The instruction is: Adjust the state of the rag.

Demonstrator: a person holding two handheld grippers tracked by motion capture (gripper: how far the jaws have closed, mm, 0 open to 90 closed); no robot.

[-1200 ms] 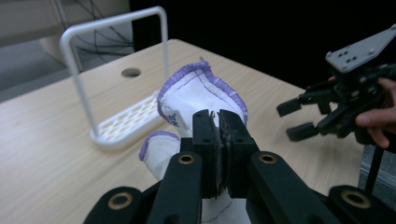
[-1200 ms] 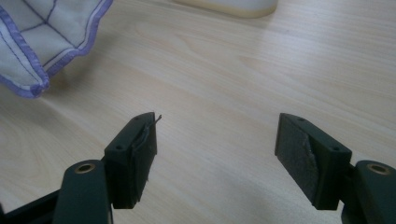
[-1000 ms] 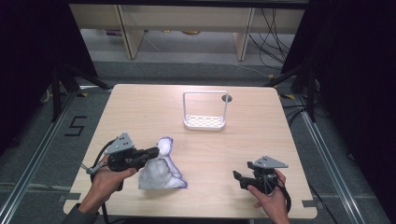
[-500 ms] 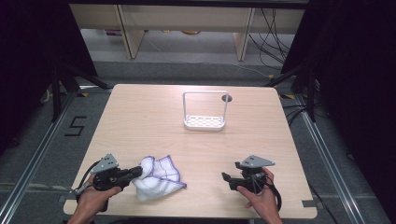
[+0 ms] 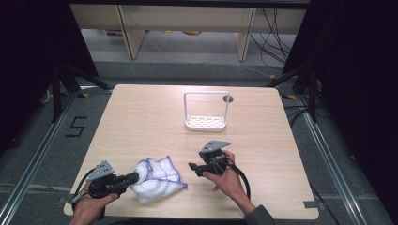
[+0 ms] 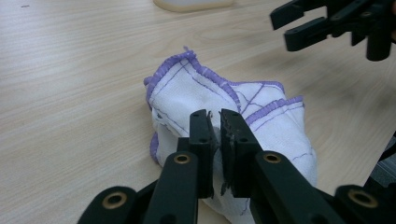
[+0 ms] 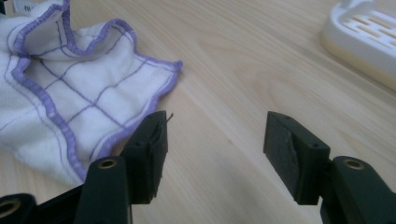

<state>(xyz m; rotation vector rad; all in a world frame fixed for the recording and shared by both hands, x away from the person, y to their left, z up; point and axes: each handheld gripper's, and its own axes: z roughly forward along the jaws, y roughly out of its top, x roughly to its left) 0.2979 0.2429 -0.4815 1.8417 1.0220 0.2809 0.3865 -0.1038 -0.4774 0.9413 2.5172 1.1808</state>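
two claws work one white, purple-edged cloth (image 5: 157, 177), which lies bunched on the counter (image 5: 141, 122) at about seven o'clock. the left claw (image 5: 136, 177) is pressed together on the cloth's near fold, apparently anchoring it so it can be spread or folded. the right claw (image 5: 194, 168), at three o'clock of the cloth, has just been closing its jaws with nothing between them, likely lining up on the free corner. a white rack (image 5: 206, 112) stands well apart at twelve o'clock.

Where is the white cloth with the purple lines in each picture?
High view: the cloth lies near the table's front edge, left of middle.
Left gripper view: it sits in the middle, just past the black jaws.
Right gripper view: upper left.
Shared landmark: the white rack.
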